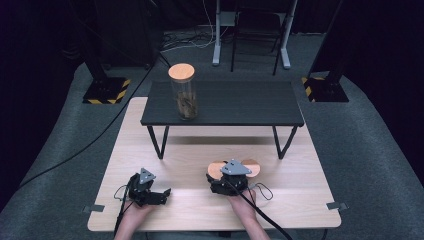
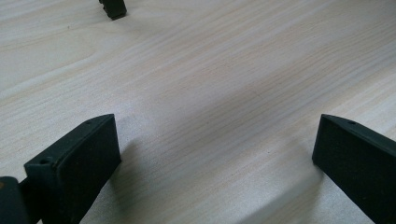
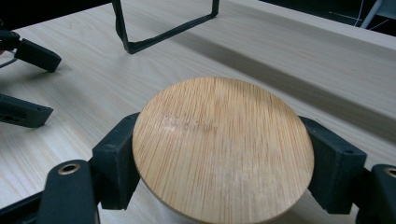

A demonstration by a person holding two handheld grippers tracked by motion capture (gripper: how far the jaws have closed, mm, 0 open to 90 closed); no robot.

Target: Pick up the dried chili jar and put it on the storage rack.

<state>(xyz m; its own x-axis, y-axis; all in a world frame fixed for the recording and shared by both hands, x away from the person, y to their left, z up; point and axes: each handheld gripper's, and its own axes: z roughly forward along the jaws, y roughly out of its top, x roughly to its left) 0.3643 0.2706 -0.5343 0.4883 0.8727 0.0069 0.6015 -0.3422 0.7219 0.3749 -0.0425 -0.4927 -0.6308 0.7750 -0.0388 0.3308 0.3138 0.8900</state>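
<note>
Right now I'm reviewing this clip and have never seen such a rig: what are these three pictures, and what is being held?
A person at a wooden table holds a hand-operated two-jaw gripper in each hand. The high view looks down from above; the other two come from cameras riding on the grippers. The right gripper is clamped on a round bamboo lid on both sides. The left gripper rests open over bare wood, holding nothing. Farther back, a low black shelf stands on the table, carrying a glass jar with its own wooden lid and something brown inside.
</note>
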